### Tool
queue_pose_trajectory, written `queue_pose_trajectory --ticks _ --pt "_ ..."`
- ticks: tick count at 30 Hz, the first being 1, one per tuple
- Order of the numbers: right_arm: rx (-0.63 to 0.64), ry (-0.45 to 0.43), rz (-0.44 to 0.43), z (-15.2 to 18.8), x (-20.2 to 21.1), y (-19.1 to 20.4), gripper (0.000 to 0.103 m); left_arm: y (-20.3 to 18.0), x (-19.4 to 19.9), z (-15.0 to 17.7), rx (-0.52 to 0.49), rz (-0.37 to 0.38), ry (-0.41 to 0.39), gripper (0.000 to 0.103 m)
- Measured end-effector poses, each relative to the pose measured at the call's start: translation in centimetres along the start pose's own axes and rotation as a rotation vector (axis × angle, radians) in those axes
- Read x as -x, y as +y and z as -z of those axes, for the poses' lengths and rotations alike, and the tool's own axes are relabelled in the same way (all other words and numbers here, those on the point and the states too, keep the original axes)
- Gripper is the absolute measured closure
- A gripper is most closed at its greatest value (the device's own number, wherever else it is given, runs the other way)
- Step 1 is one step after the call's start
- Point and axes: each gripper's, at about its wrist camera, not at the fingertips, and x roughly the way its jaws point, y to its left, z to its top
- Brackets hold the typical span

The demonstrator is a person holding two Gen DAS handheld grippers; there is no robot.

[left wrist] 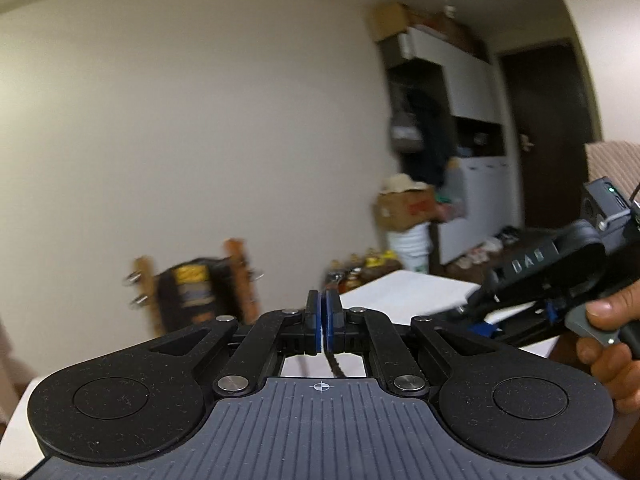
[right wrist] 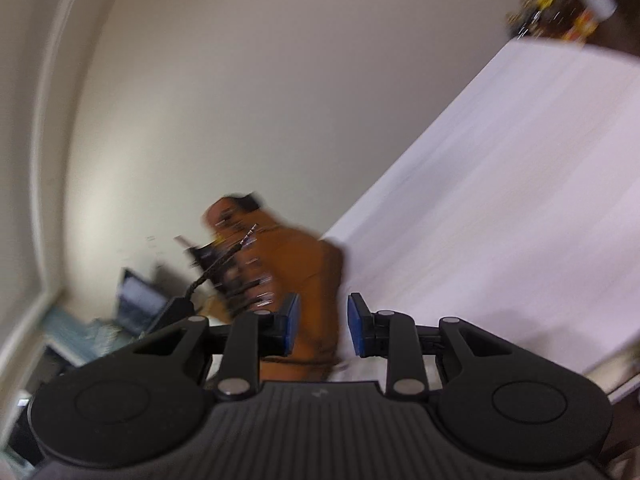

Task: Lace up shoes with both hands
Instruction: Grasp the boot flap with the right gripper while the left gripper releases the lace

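In the left wrist view, the left gripper [left wrist: 322, 320] has its two blue pads pressed together, and a thin dark lace [left wrist: 333, 365] hangs down from between them, so I think it is pinching the lace to pull it tight; the lace looks braided and bumpy, like a little rope. The boot [left wrist: 200, 292] stands past the gripper, to its left, blurry; its tall brown sides look like smooth leather, with shiny metal hooks sticking out, and a dark tongue with a yellow patch sits between them. To the right of the boot lies the white table [left wrist: 404, 290], flat and plain. Farther right, a hand [left wrist: 608, 340] holds the right gripper [left wrist: 476, 320] by its grey trigger; it is hard black plastic.

In the right wrist view, the right gripper [right wrist: 319, 330] has its jaws wide with nothing held, maybe getting ready to catch a lace; its pads are blue and flat. The boot [right wrist: 288, 256] is just past the jaws, brown and blurred, standing at the edge of the white table [right wrist: 500, 200]. A dark twisted lace [right wrist: 216, 266] runs from the boot's left side down to a black part by the gripper, which seems to be the other gripper holding it.
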Motion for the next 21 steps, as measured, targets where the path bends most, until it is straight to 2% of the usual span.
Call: queue_pose_trajectory --ticks 5,10,15,18,19,20,21 --pt "-0.034 0.075 -0.134 0.5 -3.8 2.1 0.073 1.5 0.9 2.0 0.077 -0.035 0.027 0.101" --pt "-0.165 0.205 -0.187 1.9 -7.1 2.0 0.072 1.8 1.3 3.3 0.088 -0.043 0.028 0.101" --pt "-0.208 0.231 -0.175 2.7 -8.2 1.9 0.073 1.5 1.8 3.5 0.076 -0.033 0.02 0.1" --pt "-0.207 0.235 -0.161 2.8 -8.7 1.8 0.078 1.3 1.7 3.7 0.073 -0.021 0.031 0.1" --pt "-0.196 0.236 -0.165 2.8 -8.8 1.9 0.09 1.3 1.7 3.9 0.072 -0.021 0.037 0.1" --pt "-0.151 0.24 -0.162 2.6 -9.0 2.4 0.096 1.3 1.7 4.0 0.072 -0.02 0.043 0.1" --pt "-0.089 0.252 -0.153 2.4 -9.1 3.2 0.097 1.3 1.7 4.1 0.074 -0.017 0.05 0.1"
